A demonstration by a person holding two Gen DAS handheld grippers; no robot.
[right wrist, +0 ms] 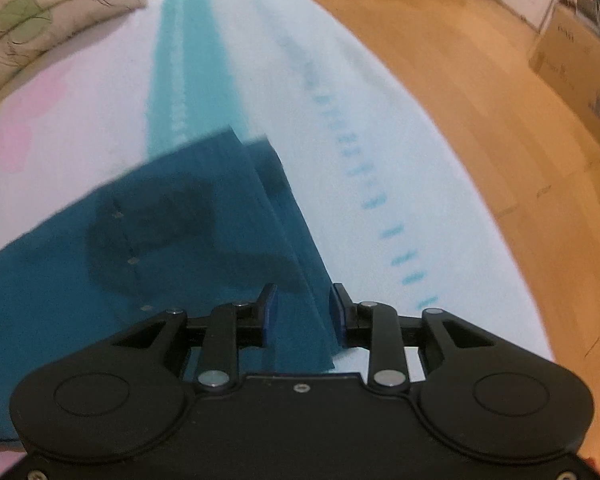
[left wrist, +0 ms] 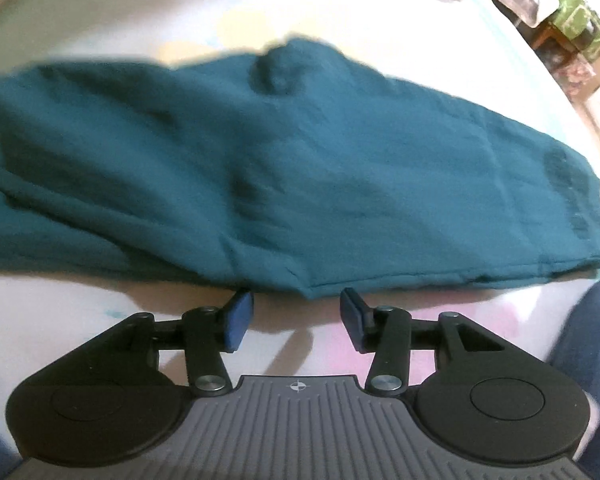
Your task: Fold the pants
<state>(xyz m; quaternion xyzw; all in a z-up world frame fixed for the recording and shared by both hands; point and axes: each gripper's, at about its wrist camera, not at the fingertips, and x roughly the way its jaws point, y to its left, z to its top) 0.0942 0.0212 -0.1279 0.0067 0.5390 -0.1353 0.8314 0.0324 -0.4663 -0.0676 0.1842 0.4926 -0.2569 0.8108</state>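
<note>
We've got a big pale bedsheet with pink patches and a turquoise stripe (right wrist: 188, 60) under everything, and the teal cotton pants (left wrist: 300, 168) are lying flat across it, a bit rumpled. Our left gripper (left wrist: 296, 316) sits just short of the near edge, jaws wide with nothing in them. Our right gripper (right wrist: 304, 316) has its jaws spread around the layered pant edge, not pinching.

The left gripper (left wrist: 297, 318) hovers low with its jaws spread wide; the right gripper (right wrist: 302, 316) holds its jaws parted too.
</note>
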